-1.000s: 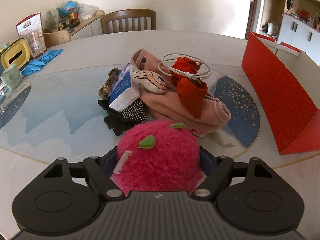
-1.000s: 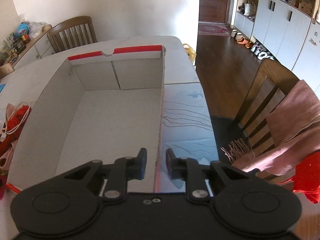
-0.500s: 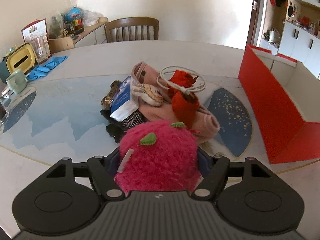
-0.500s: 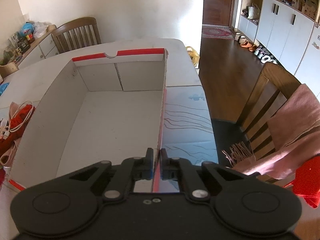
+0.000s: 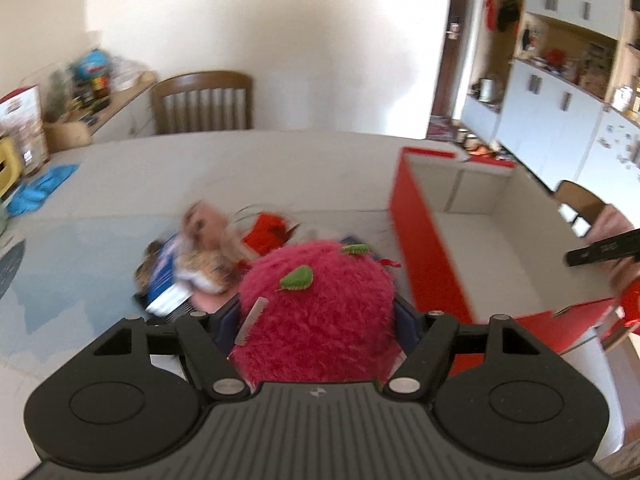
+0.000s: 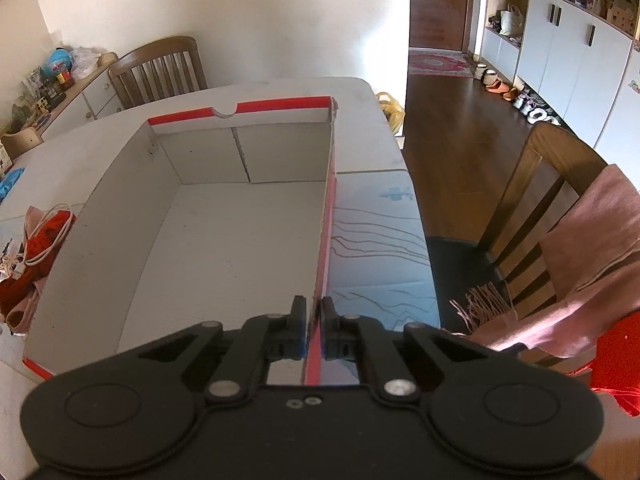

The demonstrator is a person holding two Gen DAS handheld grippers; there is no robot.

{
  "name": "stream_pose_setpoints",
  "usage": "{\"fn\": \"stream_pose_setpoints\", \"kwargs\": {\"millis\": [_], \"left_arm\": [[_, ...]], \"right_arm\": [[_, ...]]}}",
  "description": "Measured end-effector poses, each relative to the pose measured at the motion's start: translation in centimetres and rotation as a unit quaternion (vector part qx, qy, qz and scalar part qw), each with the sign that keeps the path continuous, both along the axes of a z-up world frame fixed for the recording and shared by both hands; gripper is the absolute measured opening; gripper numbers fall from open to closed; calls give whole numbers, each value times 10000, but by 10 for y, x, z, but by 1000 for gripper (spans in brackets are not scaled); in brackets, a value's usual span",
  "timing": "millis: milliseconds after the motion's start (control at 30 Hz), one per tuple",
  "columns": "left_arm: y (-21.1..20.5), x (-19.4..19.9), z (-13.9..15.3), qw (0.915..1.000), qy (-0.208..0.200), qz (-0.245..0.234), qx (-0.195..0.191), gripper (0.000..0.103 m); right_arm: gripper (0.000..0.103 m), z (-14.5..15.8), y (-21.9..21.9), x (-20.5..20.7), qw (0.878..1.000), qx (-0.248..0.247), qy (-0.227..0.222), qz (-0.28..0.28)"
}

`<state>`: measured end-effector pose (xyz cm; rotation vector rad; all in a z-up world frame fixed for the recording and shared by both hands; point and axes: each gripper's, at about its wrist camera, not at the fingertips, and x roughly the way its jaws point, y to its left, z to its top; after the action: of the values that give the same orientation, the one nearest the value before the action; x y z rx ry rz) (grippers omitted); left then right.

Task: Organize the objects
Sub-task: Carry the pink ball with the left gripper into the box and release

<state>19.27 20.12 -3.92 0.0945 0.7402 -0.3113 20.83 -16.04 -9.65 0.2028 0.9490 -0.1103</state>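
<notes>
Box pinned, plush held over the bench.
On the bench (image 6: 372,92) my right jaws (image 6: 314,314) clamp the red box (image 6: 224,240) wall; my left jaws (image 5: 316,316) grip the pink plush (image 5: 316,312) above the clutter pile (image 5: 208,256), beside the box.

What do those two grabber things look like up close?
Both are matte black plastic. The left gripper has a ribbed top plate with a tiny logo, two round discs and silver pivot pins. The right gripper has the same discs and pins, two small screws, and blue pads inside its fingers.
</notes>
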Motion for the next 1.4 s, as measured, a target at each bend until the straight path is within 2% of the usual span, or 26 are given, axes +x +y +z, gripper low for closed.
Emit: {"fn": "stream_pose_setpoints", "kwargs": {"millis": [333, 600, 933, 1200, 1400], "left_arm": [[-76, 28, 17, 9953, 36, -965, -74, 73], [-140, 49, 8, 9869, 131, -1598, 193, 73], [-196, 79, -17, 9790, 389, -1925, 551, 73], [-229, 110, -47, 9711, 865, -2022, 930, 73], [-241, 129, -64, 9688, 1159, -1948, 1007, 74]], "right_arm": [[6, 0, -1, 0, 10000, 35, 15, 36], [7, 0, -2, 1, 9999, 35, 31, 97], [7, 1, -1, 2, 9998, 14, 63, 173], [7, 1, -2, 4, 9997, 39, 103, 207], [7, 2, -3, 4, 9997, 72, 119, 206]]}}
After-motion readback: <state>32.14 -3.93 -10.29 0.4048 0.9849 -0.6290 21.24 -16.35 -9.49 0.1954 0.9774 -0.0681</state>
